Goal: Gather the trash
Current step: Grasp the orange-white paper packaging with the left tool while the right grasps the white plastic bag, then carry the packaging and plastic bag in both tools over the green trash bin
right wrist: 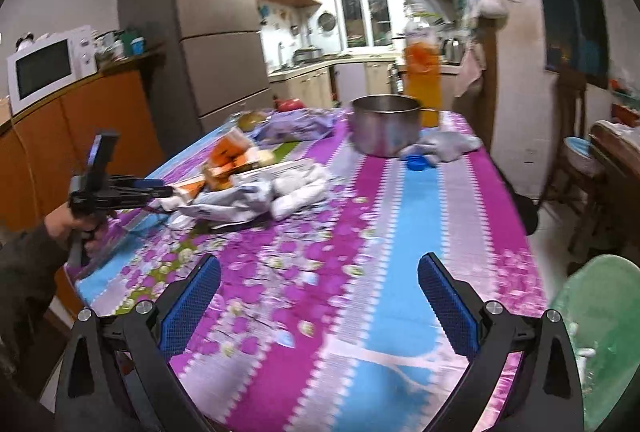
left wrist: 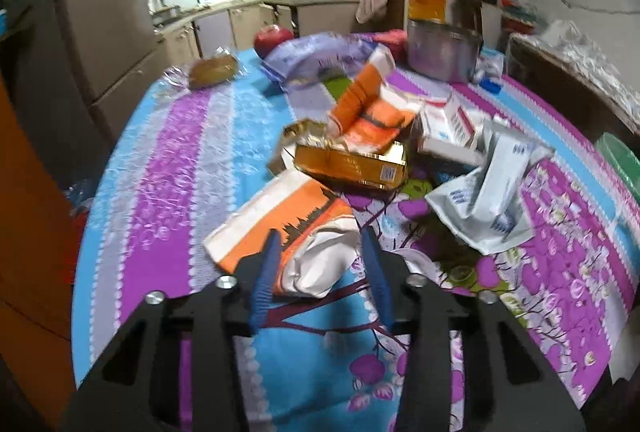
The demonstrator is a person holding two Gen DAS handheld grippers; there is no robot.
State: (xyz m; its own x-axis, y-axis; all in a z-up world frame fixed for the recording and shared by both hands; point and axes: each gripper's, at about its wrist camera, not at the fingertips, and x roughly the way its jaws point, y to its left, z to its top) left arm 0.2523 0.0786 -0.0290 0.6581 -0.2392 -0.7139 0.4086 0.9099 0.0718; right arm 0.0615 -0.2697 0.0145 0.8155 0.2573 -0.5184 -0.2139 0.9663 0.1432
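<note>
Trash lies in a heap on the flowered tablecloth: an orange-and-white paper bag, a gold box, an orange carton, white medicine boxes and crumpled white wrappers. My left gripper has its blue fingers on either side of the crumpled end of the orange-and-white bag, close to it. It also shows in the right wrist view at the heap's edge. My right gripper is open and empty above bare tablecloth, well short of the heap.
A steel pot, an orange drink bottle, a blue cap, an apple, wrapped bread and a purple plastic bag stand at the far end. A green bin is beside the table at the right.
</note>
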